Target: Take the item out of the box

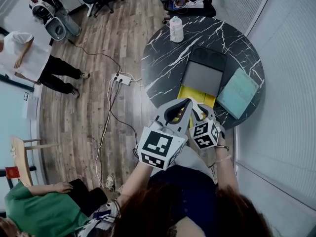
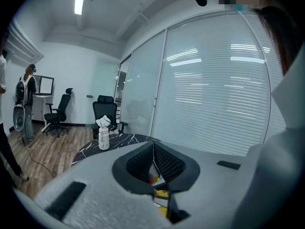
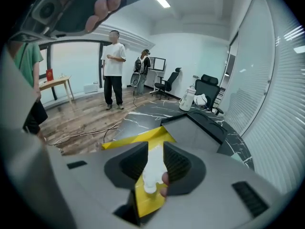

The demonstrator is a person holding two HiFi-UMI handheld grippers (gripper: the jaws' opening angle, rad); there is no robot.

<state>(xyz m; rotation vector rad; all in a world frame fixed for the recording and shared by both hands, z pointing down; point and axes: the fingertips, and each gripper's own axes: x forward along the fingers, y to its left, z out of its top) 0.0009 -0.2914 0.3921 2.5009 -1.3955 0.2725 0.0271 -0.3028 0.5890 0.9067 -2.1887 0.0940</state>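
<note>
On the round black marble table (image 1: 165,58) stands a dark grey box (image 1: 201,78) with its lid laid back. A yellow box (image 1: 195,94) lies open at the near edge. My right gripper (image 1: 200,107) hangs over the yellow box (image 3: 138,137). Its jaws are closed on a small white item (image 3: 151,168) that fills the narrow gap of the right gripper (image 3: 156,151). Beside it on the left, my left gripper (image 1: 186,102) is shut with the jaw tips touching. Nothing shows between them in the left gripper view (image 2: 153,149).
A white bottle (image 1: 176,28) stands at the table's far edge and a teal pad (image 1: 239,93) lies at its right. A power strip (image 1: 123,78) and cables lie on the wood floor. One person in white (image 1: 24,58) stands far left, another in green (image 1: 39,211) sits near left. A blinds-covered glass wall runs along the right.
</note>
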